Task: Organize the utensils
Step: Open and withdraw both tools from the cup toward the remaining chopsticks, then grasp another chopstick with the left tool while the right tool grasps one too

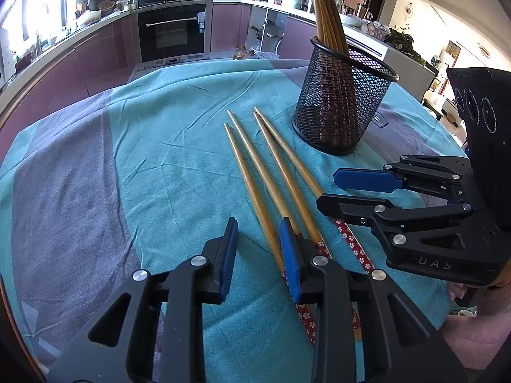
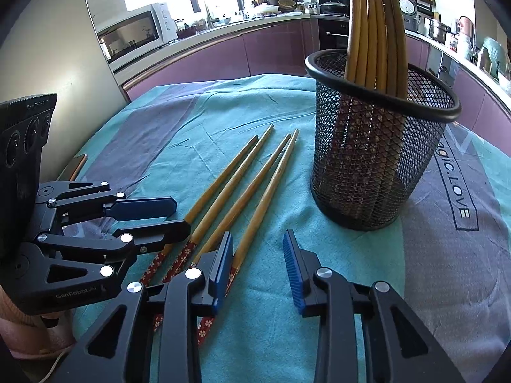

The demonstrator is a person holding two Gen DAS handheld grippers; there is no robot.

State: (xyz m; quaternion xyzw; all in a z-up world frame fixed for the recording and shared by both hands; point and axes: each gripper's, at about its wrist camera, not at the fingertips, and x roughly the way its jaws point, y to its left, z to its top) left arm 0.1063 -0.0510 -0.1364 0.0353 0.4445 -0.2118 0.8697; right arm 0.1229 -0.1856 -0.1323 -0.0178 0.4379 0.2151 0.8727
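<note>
Item one: the mesh cup (image 2: 380,140), black wire, upright on the teal cloth (image 1: 159,159), and our landmark for everything else. It holds a bundle of chopsticks (image 2: 373,28) standing patterned ends down, tips fanned above the rim; we count roughly five or six, the exact number being hard to tell through the mesh.

Item two: four loose chopsticks (image 1: 271,166), flat on the cloth just beside the cup's base, tips toward the cup, red flowered handles toward us. They lie close together, nearly parallel, none touching the cup.

Item three: our left gripper (image 1: 258,255), nearer us than the cup, jaws spread. One pad sits over the handles of the loose set, but nothing is pinched between the pads.

Item four: our right gripper (image 2: 257,265), likewise on the near side of the cup, jaws spread over bare cloth, its inner pad resting above the outermost handle, gripping nothing.

Progress, as we judge it: more than half stowed; the four loose sticks remain to be lifted into the cup.
</note>
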